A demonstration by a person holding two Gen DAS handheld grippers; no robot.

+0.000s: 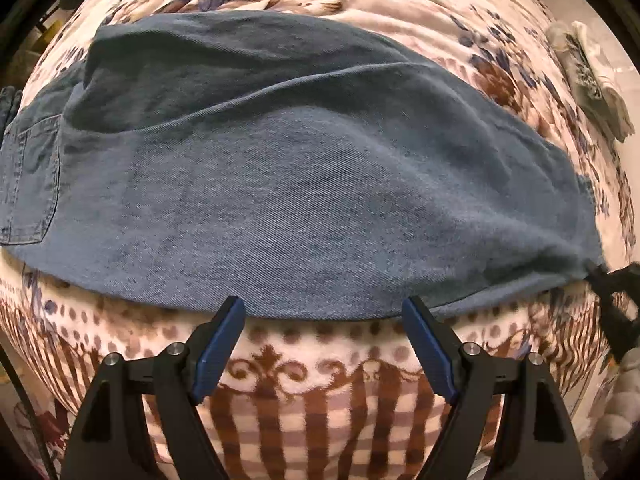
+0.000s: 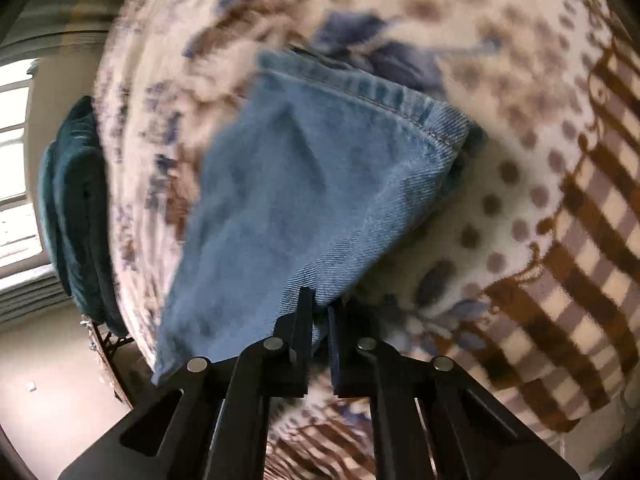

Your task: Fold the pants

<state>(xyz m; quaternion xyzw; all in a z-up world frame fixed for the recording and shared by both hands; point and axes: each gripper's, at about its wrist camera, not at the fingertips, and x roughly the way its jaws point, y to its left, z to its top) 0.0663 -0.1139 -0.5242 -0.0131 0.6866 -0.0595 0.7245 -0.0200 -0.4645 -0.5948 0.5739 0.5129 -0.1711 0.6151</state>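
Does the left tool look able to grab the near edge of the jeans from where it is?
Probably yes. The left tool stands open right at the near edge of the jeans, with only bare blanket below and nothing between.

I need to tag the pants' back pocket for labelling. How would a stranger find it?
On the patterned blanket lie blue jeans. Follow them to their far left end: the pocket is a stitched square patch, the only double-seamed outline on otherwise plain denim.
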